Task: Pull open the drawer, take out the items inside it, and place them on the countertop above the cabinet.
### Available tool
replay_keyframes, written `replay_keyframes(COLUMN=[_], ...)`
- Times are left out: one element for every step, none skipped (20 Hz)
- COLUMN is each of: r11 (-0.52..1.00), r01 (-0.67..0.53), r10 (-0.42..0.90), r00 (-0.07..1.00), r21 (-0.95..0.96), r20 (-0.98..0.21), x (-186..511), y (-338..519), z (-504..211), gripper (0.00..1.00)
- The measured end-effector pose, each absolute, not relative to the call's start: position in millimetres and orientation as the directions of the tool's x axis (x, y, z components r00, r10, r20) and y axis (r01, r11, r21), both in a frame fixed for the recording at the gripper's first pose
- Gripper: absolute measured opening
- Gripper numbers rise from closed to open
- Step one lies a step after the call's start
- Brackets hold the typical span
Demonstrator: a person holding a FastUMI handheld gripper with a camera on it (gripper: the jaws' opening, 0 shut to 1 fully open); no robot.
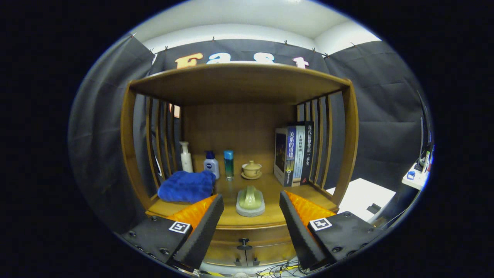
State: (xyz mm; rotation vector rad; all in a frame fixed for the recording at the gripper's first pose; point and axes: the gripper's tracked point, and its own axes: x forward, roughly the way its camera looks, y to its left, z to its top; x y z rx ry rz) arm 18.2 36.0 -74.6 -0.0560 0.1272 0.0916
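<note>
A wooden cabinet stands ahead, its countertop [231, 220] just beyond my fingers. Below the front edge the drawer [247, 235] is closed, its small dark knob [244, 243] low between my fingers. My gripper [251, 212] is open, with nothing held; the fingers frame a pale green cup-like piece on a grey coaster [250, 200] on the countertop. A folded blue towel [186, 186] lies beyond the left finger.
Further back on the countertop stand a white pump bottle [186, 156], a white bottle with blue cap [211, 164], a blue-green tube [229, 165], a lidded tea cup [251, 169] and upright books [294, 154]. A shelf roof and slatted sides enclose it. A white table [362, 197] stands right.
</note>
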Motion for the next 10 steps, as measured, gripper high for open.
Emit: replay_keyframes(r11=[0.993,0.992,0.991,0.990,0.990,0.990,0.990,0.989,0.990,0.990], r01=[-0.101,-0.106,-0.110,-0.112,-0.114,-0.116,-0.118,-0.122,-0.121,-0.118], r10=[0.093,0.098,0.102,0.105,0.107,0.110,0.113,0.117,0.117,0.114], r00=[0.988,0.989,0.990,0.990,0.991,0.991,0.991,0.991,0.991,0.992], r21=[-0.057,-0.065,-0.074,-0.081,-0.084,-0.085,-0.082,-0.078,-0.075,-0.073], r20=[-0.120,-0.111,-0.101,-0.089,-0.080,-0.074,-0.069,-0.064,-0.059,-0.057], x=[14,11,7,4,2,-1,-4,-6,-7,-7], y=[39,42,45,48,50,53,55,57,58,57], z=[-65,-57,-49,-41,-34,-28,-23,-20,-16,-14], gripper=[0.96,0.96,0.96,0.96,0.96,0.96,0.96,0.96,0.96,0.96])
